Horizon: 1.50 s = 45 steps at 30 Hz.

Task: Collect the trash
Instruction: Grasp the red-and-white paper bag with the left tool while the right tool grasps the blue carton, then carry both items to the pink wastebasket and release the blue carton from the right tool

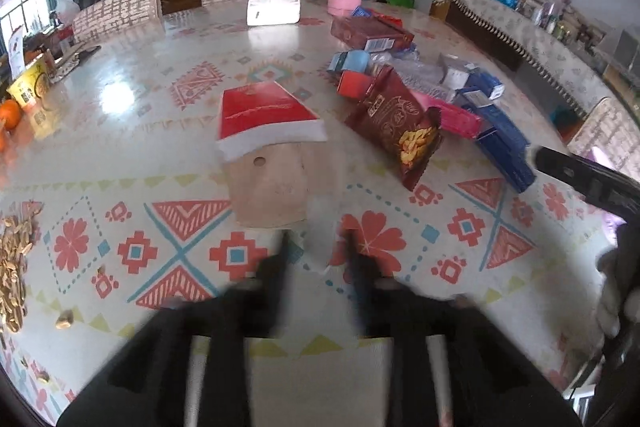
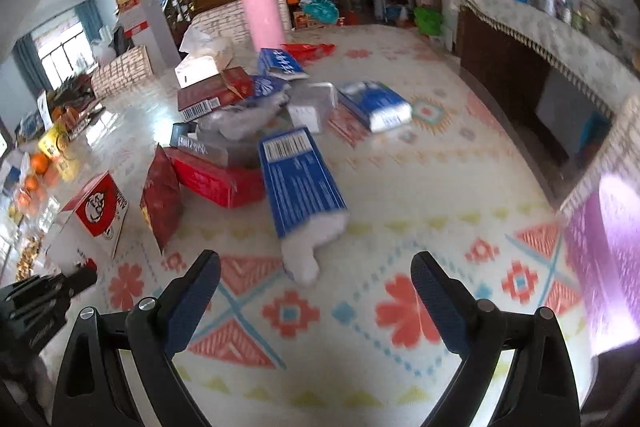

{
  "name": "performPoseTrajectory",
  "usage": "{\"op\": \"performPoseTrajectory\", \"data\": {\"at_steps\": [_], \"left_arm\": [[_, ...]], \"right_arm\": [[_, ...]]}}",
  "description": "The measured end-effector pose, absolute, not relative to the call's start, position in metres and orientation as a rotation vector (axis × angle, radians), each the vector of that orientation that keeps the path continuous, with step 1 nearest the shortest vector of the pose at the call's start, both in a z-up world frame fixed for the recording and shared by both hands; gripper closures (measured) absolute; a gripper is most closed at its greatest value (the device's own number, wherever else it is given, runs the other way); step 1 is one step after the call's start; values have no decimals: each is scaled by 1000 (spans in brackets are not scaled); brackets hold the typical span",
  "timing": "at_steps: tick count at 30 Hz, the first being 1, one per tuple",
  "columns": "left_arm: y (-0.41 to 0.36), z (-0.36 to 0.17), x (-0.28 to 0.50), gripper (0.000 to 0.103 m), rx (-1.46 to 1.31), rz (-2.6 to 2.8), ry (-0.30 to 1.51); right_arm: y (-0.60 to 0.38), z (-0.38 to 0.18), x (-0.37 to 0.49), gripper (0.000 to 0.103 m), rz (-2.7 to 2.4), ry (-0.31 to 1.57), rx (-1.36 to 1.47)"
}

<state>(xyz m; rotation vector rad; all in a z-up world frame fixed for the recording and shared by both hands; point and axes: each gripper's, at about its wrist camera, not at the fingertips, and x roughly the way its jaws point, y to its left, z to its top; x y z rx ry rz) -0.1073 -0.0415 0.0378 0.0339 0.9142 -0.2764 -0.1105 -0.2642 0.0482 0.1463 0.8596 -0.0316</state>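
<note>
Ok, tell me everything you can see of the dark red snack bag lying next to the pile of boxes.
The dark red snack bag is a glossy, crinkled foil-like pouch with gold patterning and a yellow picture of snacks near its lower end. It lies slanted on the patterned tablecloth, its upper end resting against the red and pink boxes of the pile. In the right wrist view it stands propped on edge. No tool touches it.

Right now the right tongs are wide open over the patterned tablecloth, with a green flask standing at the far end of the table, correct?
Not quite: the flask is pink, not green, as the right wrist view shows. The rest holds: the right tongs are wide open over the patterned tablecloth, and the flask stands at the table's far end.
</note>
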Motion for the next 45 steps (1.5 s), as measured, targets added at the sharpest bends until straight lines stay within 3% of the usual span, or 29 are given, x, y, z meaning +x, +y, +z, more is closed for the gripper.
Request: {"op": "performPoseTrajectory", "data": {"at_steps": [2, 18, 23, 24, 25, 26, 27, 32, 45], "left_arm": [[-36, 44, -112, 26, 26, -277, 874], [-32, 47, -64, 23, -7, -231, 892], [-31, 33, -45, 23, 20, -163, 898], [-32, 30, -43, 28, 24, -167, 896], [-33, 27, -41, 41, 25, -178, 900], [-34, 25, -39, 57, 28, -184, 913], [-34, 26, -40, 60, 31, -183, 913], [-38, 36, -57, 61, 38, -220, 879], [-65, 80, -101, 60, 83, -292, 799]], "right_arm": [[-261, 48, -100, 5, -31, 871, 132], [-242, 26, -48, 5, -46, 932, 79], [-231, 25, -46, 20, -42, 915, 46], [-230, 25, -46, 30, -37, 913, 47], [-230, 24, -47, 39, -35, 915, 48], [-230, 25, -48, 40, -31, 911, 54], [-232, 25, -50, 44, -28, 910, 63], [-245, 27, -64, 51, -5, 899, 128], [-277, 47, -126, 51, -20, 820, 222]]}}
